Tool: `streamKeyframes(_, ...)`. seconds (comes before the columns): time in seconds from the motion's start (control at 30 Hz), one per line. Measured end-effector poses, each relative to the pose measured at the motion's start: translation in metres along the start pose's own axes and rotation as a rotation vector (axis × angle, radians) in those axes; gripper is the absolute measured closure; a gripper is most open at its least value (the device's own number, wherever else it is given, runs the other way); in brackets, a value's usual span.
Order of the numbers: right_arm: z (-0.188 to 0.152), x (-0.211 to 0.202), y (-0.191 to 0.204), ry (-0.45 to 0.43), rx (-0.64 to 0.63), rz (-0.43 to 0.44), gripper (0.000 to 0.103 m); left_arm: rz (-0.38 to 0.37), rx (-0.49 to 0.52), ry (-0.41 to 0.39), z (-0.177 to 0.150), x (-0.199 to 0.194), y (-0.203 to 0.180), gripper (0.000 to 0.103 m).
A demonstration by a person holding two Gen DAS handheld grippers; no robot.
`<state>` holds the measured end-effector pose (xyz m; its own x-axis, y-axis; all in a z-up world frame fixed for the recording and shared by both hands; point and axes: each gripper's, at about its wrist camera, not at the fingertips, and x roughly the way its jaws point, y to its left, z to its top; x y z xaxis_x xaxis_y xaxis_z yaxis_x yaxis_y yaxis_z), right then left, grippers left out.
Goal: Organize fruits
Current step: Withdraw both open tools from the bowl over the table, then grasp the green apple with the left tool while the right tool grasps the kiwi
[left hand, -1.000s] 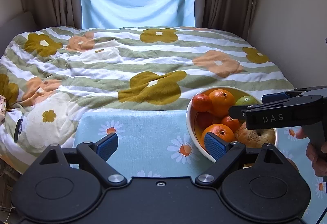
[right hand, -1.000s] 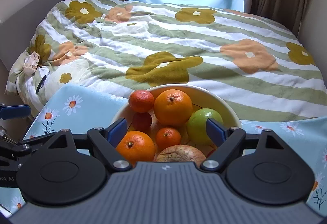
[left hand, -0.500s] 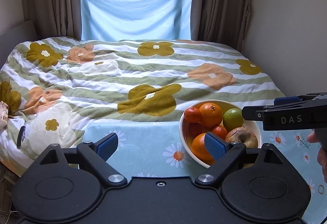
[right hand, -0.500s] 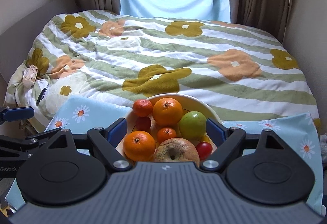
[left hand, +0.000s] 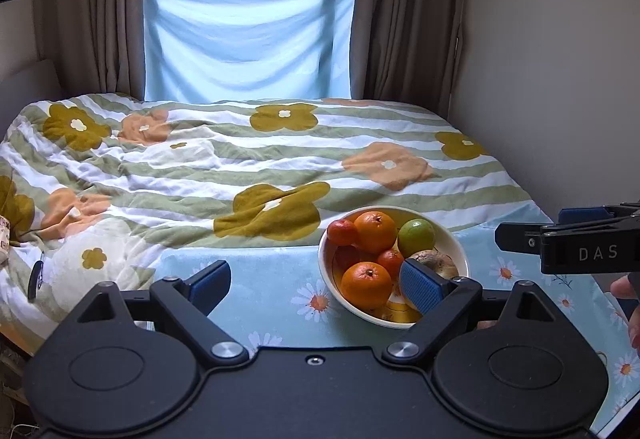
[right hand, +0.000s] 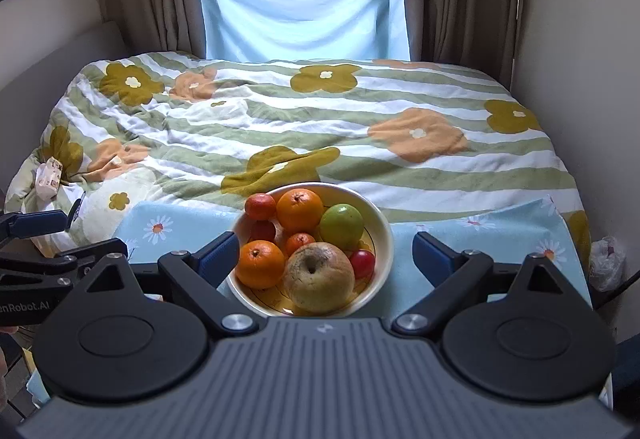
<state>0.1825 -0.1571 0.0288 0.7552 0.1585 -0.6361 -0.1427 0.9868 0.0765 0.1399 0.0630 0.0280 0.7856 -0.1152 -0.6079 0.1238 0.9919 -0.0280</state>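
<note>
Bowl: white fruit bowl sits on the daisy-print cloth at the foot of the bed; landmark for all below.
Contents: two oranges, front-left and rear; green apple rear-right; brownish apple at front; small red and orange fruit between. All fruit inside bowl, probably gathered to keep it from rolling.
Left hand-held gripper: jaws wide apart, empty, left of bowl.
Right hand-held gripper: jaws spread wide, empty, centred before bowl, likely lined up for a pick.
</note>
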Motion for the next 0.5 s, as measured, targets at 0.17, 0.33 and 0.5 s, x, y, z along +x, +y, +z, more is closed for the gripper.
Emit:
streamKeyframes(0.17,-0.018,-0.018,-0.014,0.001,-0.002,-0.001,0.000,0.026,-0.018,-0.012,-0.015,-0.019,-0.015,0.007)
streamKeyframes(0.33,-0.039,-0.038,-0.023,0.006,-0.039,0.001,0.000,0.045,-0.026,-0.002,-0.036,-0.034,-0.033,0.003)
streamKeyframes(0.5,-0.060,-0.043,-0.032,0.021,-0.046,0.021,0.000,0.068,-0.012,0.006,-0.059,-0.037,-0.047,0.002)
